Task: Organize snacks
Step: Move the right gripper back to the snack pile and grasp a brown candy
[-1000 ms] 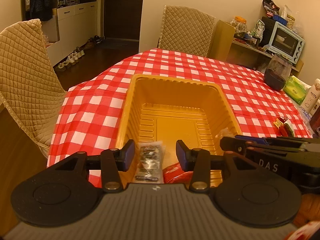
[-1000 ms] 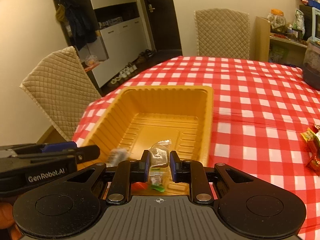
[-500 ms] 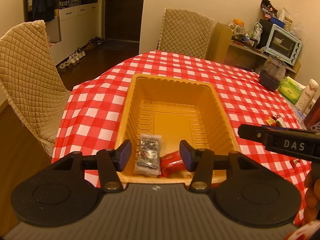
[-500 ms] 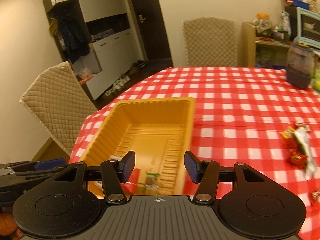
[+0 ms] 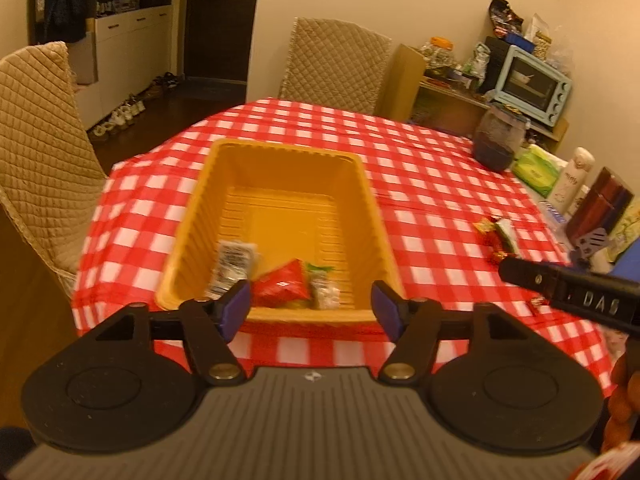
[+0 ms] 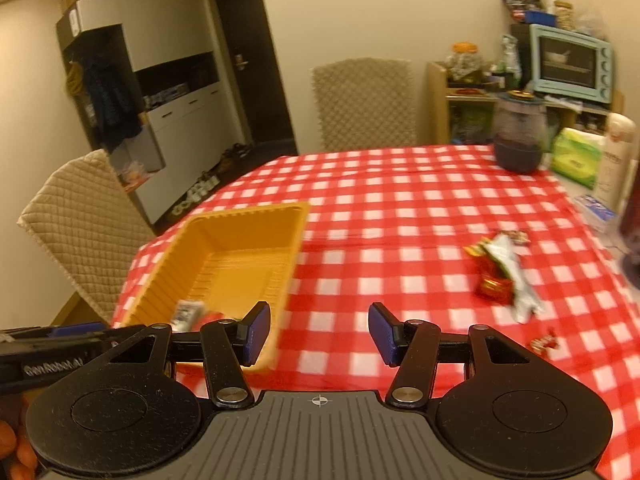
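A yellow plastic tray (image 5: 280, 148) sits on the red-checked tablecloth, towards its left side. In the tray's near end lie a silver packet (image 5: 232, 260), a red packet (image 5: 282, 284) and a green-and-white packet (image 5: 322, 290). My left gripper (image 5: 312, 310) hovers just short of the tray's near rim; its jaws are opening and nothing is between them. My right gripper (image 6: 319, 334) is open and empty over bare cloth to the right of the tray (image 6: 244, 212). A small heap of loose snacks (image 6: 500, 272) lies ahead of it to the right, with a red candy (image 6: 544, 344) nearer.
Quilted chairs stand at the table's left (image 5: 36, 152) and far side (image 5: 336, 64). A dark jar (image 6: 518, 136), a green tissue pack (image 6: 576, 156) and a white bottle (image 6: 616, 160) line the right edge. The table's near edge (image 5: 304, 350) is close under my left gripper.
My right gripper opened, dropped its small packet into the tray and swung right and back. My left gripper drew back from the tray while its jaws widened.
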`<state>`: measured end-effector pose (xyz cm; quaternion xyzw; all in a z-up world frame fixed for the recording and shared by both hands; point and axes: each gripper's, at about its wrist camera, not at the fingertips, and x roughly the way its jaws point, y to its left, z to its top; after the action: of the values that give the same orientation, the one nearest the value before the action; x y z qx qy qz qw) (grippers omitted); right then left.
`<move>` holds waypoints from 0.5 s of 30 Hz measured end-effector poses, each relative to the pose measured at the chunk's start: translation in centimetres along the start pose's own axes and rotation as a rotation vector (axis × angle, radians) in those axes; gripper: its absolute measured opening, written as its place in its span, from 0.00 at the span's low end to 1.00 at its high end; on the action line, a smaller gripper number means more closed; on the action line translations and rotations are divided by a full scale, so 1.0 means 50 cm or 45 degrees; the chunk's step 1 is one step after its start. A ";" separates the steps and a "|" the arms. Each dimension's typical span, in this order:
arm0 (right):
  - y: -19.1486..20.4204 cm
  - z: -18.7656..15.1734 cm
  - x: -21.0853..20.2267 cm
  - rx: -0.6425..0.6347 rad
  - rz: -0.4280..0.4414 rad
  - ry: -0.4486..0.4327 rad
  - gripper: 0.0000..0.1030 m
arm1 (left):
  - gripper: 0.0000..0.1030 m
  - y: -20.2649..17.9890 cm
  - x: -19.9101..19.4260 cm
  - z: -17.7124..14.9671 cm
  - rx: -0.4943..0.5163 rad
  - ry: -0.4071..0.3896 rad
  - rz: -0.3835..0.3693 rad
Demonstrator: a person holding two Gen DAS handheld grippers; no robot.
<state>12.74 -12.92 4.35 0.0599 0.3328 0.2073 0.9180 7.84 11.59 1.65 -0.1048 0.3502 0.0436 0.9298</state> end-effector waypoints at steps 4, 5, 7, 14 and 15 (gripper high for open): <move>-0.047 -0.031 -0.034 0.046 -0.074 -0.003 0.54 | 0.75 -0.045 -0.001 -0.011 0.036 0.002 -0.038; -0.062 -0.039 -0.042 0.062 -0.094 -0.001 0.54 | 0.77 -0.056 0.002 -0.014 0.046 0.005 -0.047; -0.093 -0.053 -0.055 0.098 -0.137 0.003 0.54 | 0.83 -0.079 0.006 -0.018 0.056 0.006 -0.065; -0.196 -0.080 -0.093 0.208 -0.259 -0.004 0.54 | 0.92 -0.157 0.035 -0.028 0.088 0.023 -0.121; -0.207 -0.082 -0.096 0.219 -0.270 -0.006 0.54 | 0.94 -0.167 0.040 -0.030 0.094 0.024 -0.126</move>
<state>10.33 -24.46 1.43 0.1035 0.3517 0.0797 0.9269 9.70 3.13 0.60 -0.0878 0.3546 -0.0163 0.9307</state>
